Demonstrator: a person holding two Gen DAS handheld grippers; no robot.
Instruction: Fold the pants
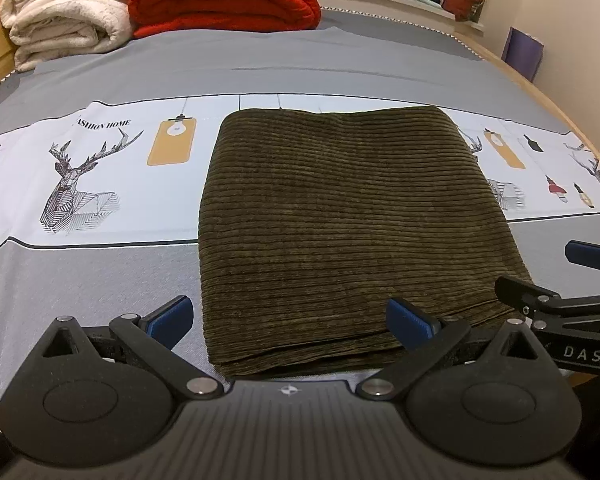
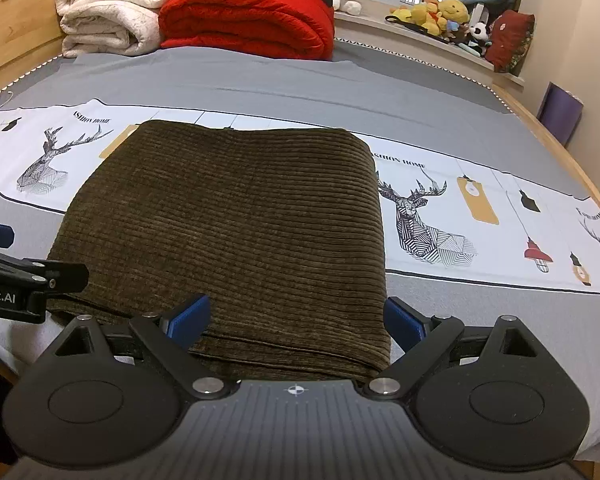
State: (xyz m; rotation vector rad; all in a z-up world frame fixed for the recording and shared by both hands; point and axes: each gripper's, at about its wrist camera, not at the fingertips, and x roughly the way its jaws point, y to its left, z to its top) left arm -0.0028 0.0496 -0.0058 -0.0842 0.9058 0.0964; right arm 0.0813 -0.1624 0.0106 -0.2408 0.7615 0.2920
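Pants (image 1: 340, 216): one pair, olive corduroy, folded into a flat rectangle on the bed (image 1: 100, 280), directly ahead of both tools, long axis running away from you. Your left hand-held gripper (image 1: 290, 318) straddles the near left corner, your right hand-held gripper (image 2: 296, 318) the near right corner; both gape wide, gripping nothing, about equally near. Two folded blankets (image 1: 148, 4) lie far beyond.

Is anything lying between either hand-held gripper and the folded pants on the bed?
Nothing visible. The olive corduroy pants lie folded on the bedsheet, near edge right at both tools. The left hand-held gripper and right hand-held gripper are both open at that edge. The blankets sit far behind.
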